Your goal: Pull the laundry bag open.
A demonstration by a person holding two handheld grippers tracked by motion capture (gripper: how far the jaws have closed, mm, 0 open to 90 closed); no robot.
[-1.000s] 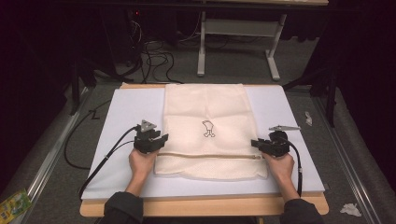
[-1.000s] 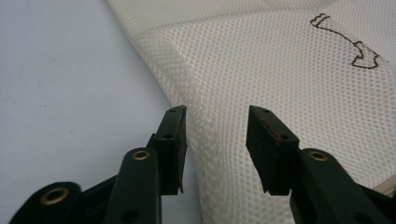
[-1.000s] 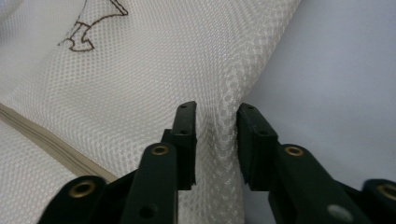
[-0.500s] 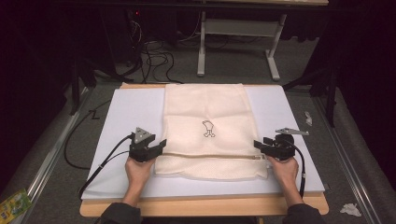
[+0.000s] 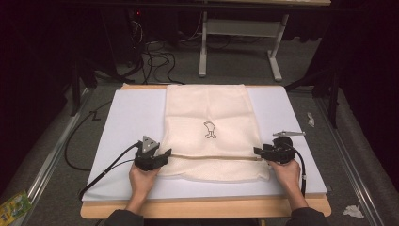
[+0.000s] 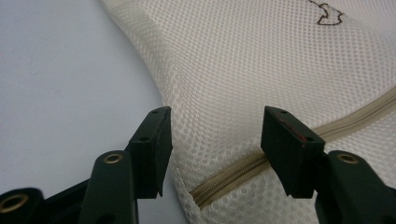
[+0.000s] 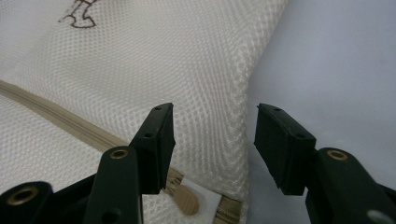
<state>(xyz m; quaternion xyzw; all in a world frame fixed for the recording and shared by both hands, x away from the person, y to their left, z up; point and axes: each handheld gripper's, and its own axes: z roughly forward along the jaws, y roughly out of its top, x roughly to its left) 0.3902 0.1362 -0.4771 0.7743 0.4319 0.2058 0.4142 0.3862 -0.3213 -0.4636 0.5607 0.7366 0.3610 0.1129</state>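
A cream mesh bag [image 5: 211, 117] with a small brown printed figure [image 5: 210, 130] lies flat on the white board [image 5: 131, 117]. A beige zipper [image 5: 211, 157] runs across its near part. My left gripper [image 5: 165, 153] is open at the bag's left edge, its jaws astride the zipper's closed end [image 6: 205, 193]. My right gripper [image 5: 256, 151] is open at the bag's right edge; the tan zipper pull [image 7: 187, 201] lies just below its left jaw, and the mesh edge [image 7: 233, 140] sits between the jaws.
The white board rests on a wooden table [image 5: 202, 207]. Cables [image 5: 150, 56] and a grey stand [image 5: 235, 42] are on the floor beyond. Crumpled paper [image 5: 352, 211] lies on the floor at right, a green packet [image 5: 11, 207] at left.
Both hands have drawn back toward the near edge of the table, and the bag's near part now lies flatter and wider. Both grippers stay at the bag's side edges.
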